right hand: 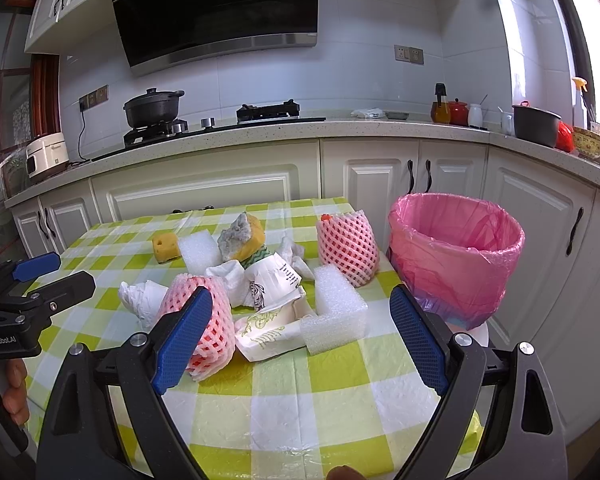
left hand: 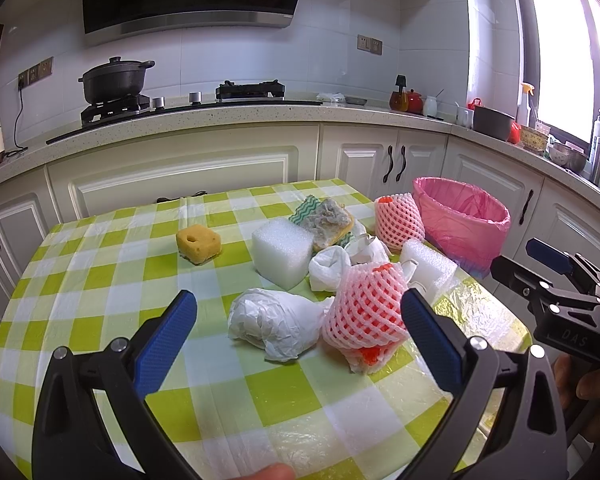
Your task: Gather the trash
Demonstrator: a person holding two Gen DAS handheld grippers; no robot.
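Note:
Trash lies heaped on a green-checked table (left hand: 100, 280): a crumpled white wad (left hand: 272, 324), two pink foam fruit nets (left hand: 364, 312) (left hand: 398, 220), white foam blocks (left hand: 282, 250) (right hand: 336, 312), a yellow sponge (left hand: 198, 244), a dirty sponge (left hand: 334, 222) and a crushed paper cup (right hand: 272, 320). A pink-lined bin (left hand: 464, 220) (right hand: 456, 256) stands at the table's right edge. My left gripper (left hand: 300, 320) is open, hovering just short of the wad and near net. My right gripper (right hand: 300, 316) is open in front of the cup and foam block. Neither holds anything.
White kitchen cabinets (left hand: 180, 184) and a counter with a stove and black pot (left hand: 114, 80) run behind the table. Bowls, bottles and a grey pot (right hand: 536, 124) crowd the counter at right. A person's hand (right hand: 14, 392) holds the left tool. Bare tablecloth lies at front and left.

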